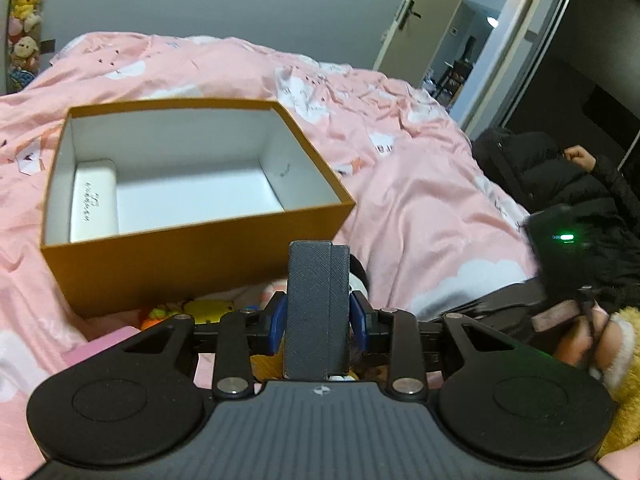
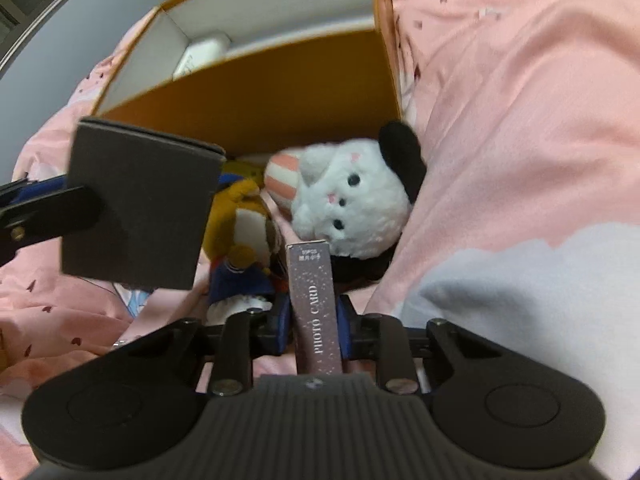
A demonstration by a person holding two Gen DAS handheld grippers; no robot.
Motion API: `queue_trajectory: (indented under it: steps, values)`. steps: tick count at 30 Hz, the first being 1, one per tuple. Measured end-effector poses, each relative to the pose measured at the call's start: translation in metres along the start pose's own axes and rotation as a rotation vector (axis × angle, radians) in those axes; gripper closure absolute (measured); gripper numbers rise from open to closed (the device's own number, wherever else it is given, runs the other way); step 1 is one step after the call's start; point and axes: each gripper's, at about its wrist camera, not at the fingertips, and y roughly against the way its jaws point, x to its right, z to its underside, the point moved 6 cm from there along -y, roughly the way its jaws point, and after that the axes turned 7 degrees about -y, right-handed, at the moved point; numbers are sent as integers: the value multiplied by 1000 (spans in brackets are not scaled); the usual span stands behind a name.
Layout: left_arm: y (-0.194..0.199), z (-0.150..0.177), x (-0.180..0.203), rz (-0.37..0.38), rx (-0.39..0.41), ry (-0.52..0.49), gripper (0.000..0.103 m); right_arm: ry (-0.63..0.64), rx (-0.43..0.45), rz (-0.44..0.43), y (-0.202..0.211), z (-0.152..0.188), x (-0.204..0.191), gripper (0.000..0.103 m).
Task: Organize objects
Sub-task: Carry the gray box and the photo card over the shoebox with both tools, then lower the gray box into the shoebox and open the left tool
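The left tool (image 1: 319,316) clamps a dark grey case (image 1: 316,304) at 5 o'clock of the orange box (image 1: 192,264) on the bed (image 1: 420,200). The right tool (image 2: 313,318) grips a pink photo card box (image 2: 314,304), at 6 o'clock of a white plush (image 2: 352,204).

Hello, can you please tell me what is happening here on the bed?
A person is tidying small things on a pink bedspread with a claw in each hand. The left claw grips a dark grey case; the right claw grips a slim pink "PHOTO CARD" box. An open orange box stands just ahead, holding only a white case. A white plush toy and a yellow plush toy lie in front of the box.
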Motion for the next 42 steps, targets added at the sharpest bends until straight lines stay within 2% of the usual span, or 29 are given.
queue_trajectory:
  steps: [7, 12, 20, 23, 27, 32, 34, 37, 42]
  values:
    - [13, -20, -13, 5, 55, 48, 65, 10, 170, -10, 61, -30, -20, 79]
    - [20, -48, -24, -27, 98, 38, 65, 67, 275, -46, 99, -61, -39, 79]
    - [8, -86, -59, -90, 132, 68, 65, 100, 391, -79, 114, -124, -66, 79]
    - [-9, -93, -75, -116, 114, 87, 65, 73, 388, -69, 96, -146, -66, 79]
    - [-43, -92, -99, -116, 35, 121, 65, 32, 333, -35, 53, -168, -62, 79]
    - [-74, -87, -132, -55, -72, 178, 65, -11, 250, -40, 2, -185, -57, 79]
    - [-84, -89, -148, -53, -108, 202, 65, -26, 225, -49, -14, -192, -57, 79]
    - [-98, -95, -171, -54, -147, 228, 65, -43, 198, -59, -32, -201, -58, 79]
    - [-127, -99, -195, -8, -200, 336, 65, -64, 177, -63, -53, -216, -57, 79]
